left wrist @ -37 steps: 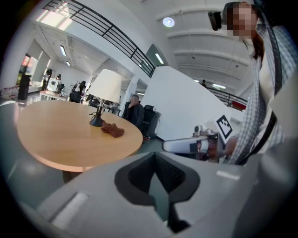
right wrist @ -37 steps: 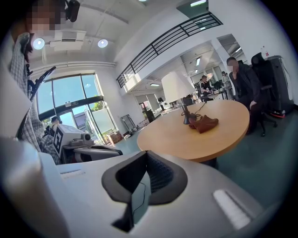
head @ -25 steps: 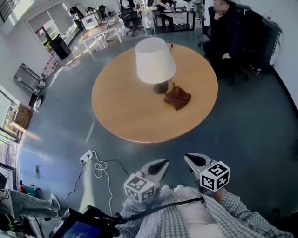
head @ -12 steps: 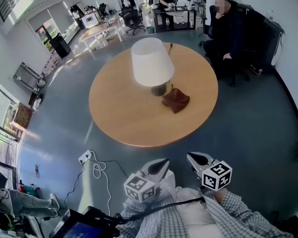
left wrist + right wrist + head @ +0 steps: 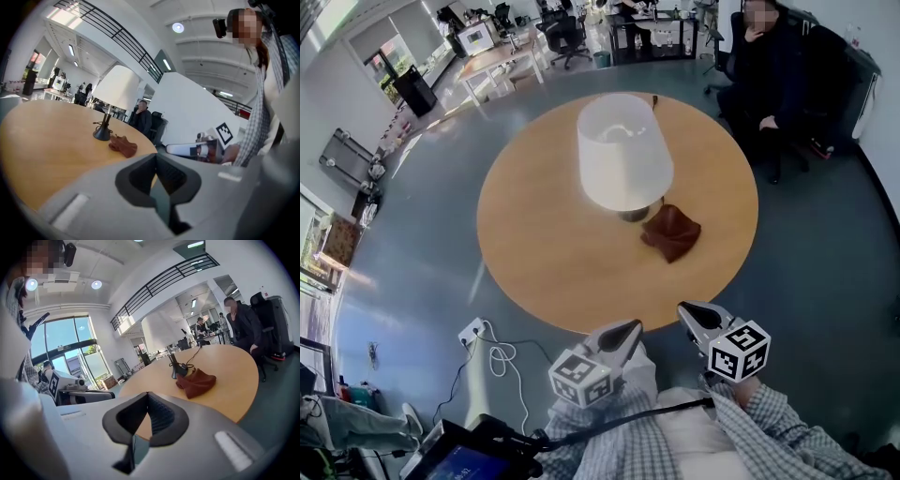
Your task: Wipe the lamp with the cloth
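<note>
A lamp with a white shade (image 5: 623, 153) and a dark base (image 5: 101, 135) stands near the middle of the round wooden table (image 5: 544, 253). A crumpled brown cloth (image 5: 671, 232) lies right beside the base, on its near right side; it also shows in the left gripper view (image 5: 123, 145) and the right gripper view (image 5: 196, 382). My left gripper (image 5: 628, 332) and right gripper (image 5: 690, 313) are both shut and empty, held close to my body just short of the table's near edge, well apart from cloth and lamp.
A seated person in dark clothes (image 5: 769, 75) is at the table's far right. A white power strip with a coiled cable (image 5: 483, 335) lies on the grey floor at the near left. Desks and office chairs (image 5: 562, 37) stand far behind.
The table, lamp and cloth have drawn nearer and shifted slightly right in the head view as I move toward them. Both grippers stay shut, held in front of me.
</note>
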The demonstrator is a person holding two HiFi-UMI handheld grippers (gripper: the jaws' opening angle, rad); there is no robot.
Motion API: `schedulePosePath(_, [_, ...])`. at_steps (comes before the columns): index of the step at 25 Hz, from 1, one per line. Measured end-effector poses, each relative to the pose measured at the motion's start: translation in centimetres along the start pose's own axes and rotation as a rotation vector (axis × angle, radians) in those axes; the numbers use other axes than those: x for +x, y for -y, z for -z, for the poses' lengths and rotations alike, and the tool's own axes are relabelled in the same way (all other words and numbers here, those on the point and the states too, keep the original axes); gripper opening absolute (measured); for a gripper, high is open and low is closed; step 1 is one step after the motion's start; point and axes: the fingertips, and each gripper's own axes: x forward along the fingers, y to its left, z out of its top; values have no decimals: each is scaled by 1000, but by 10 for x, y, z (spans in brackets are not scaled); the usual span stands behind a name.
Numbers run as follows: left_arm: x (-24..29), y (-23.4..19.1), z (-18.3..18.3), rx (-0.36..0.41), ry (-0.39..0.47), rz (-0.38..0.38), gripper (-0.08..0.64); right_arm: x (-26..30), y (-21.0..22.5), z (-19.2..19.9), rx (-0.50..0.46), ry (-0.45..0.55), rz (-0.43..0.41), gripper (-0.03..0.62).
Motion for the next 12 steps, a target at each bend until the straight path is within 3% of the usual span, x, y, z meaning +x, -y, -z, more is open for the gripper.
schedulePosePath(12, [28, -85, -34, -44, -24, 42, -2, 77, 27, -35, 20, -3, 46, 5])
